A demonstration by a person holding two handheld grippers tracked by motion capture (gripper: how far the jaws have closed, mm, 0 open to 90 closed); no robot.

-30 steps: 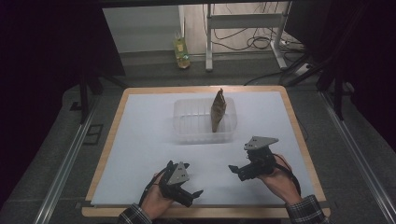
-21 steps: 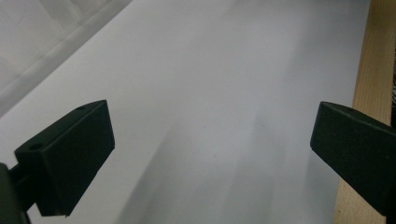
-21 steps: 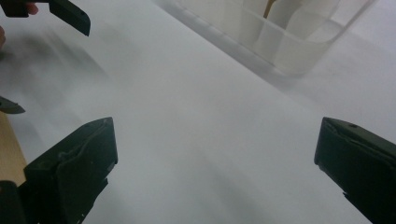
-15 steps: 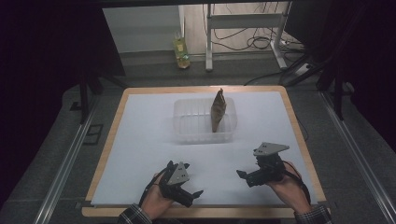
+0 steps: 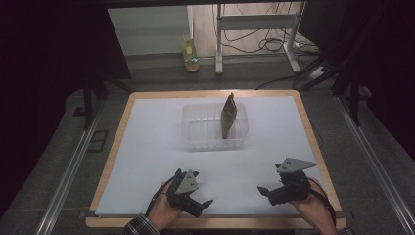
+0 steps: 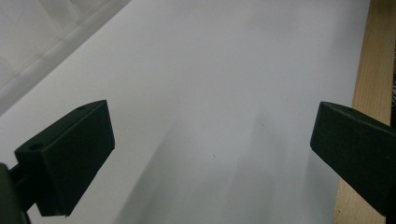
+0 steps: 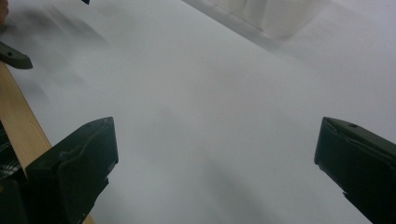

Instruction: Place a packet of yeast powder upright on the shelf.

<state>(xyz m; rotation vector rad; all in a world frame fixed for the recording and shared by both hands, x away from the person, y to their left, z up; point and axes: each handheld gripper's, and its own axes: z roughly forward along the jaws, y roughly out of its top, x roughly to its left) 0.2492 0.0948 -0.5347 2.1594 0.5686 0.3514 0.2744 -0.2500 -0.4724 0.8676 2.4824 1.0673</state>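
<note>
Meanwhile, the right gripper had drawn back toward the near right corner of the tabletop; a second earlier it had sat farther in, closer to the clear plastic container. Its jaws stood wide apart with only white surface between them, as the right gripper view confirmed. The left gripper had not moved from the near edge, its jaws likewise wide and empty. The brown pouch stood upright inside the container at its right side, well apart from both grippers, and had not shifted. With both hands pulled back and nothing held, the placing of the pouch looked finished, and the person seemed to be settling into a rest position.
</note>
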